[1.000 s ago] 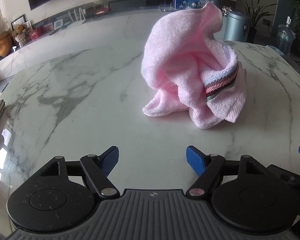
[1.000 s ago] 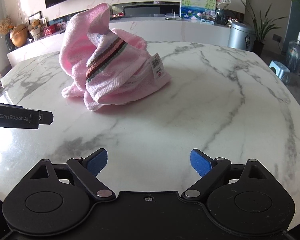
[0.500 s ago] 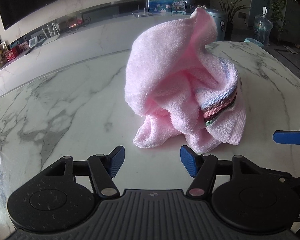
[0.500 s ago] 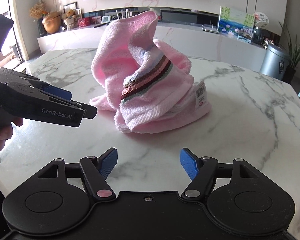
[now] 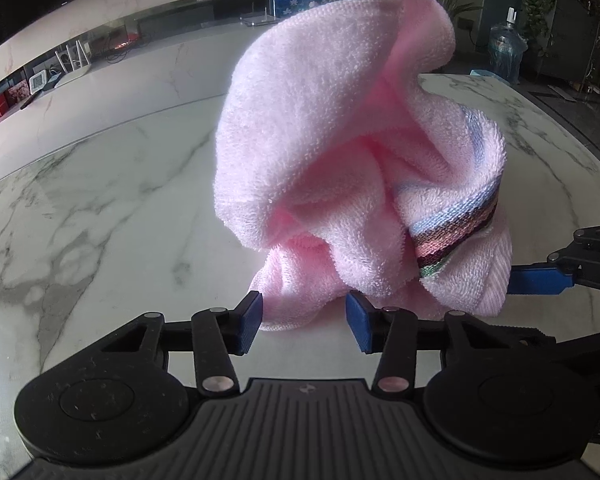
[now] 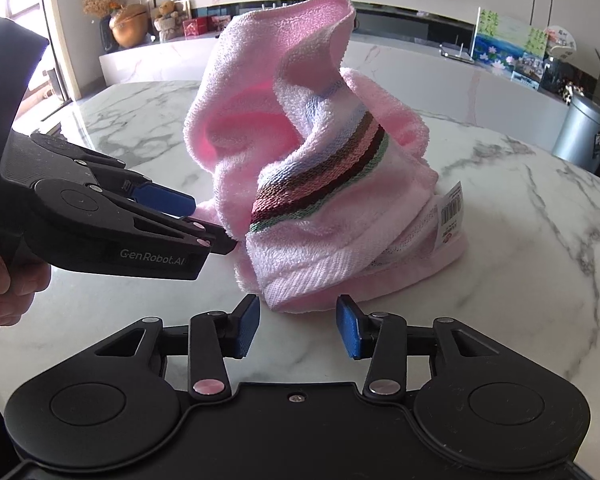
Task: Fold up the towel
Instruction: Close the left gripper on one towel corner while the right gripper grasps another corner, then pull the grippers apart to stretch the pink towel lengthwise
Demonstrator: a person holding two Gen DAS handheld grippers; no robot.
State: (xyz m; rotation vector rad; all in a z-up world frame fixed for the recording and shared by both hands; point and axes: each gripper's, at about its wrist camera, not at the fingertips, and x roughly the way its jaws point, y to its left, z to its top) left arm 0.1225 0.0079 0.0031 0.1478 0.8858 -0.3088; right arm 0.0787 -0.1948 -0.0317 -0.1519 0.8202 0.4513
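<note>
- Towel (image 5: 340,152) sits crumpled on table (image 5: 100,184); no fold made yet
- Left tongs (image 5: 303,322) and right tongs (image 6: 297,326) closing around its bottom edges, not pinching yet

Both tongs are matte black with round pivot discs, silver rivets and blue fingertip pads: left tongs (image 5: 303,317), white "GenRobot.AI" lettering on their side, right tongs (image 6: 297,327).

Crumpled pink striped towel (image 5: 340,152), upright heap
</note>
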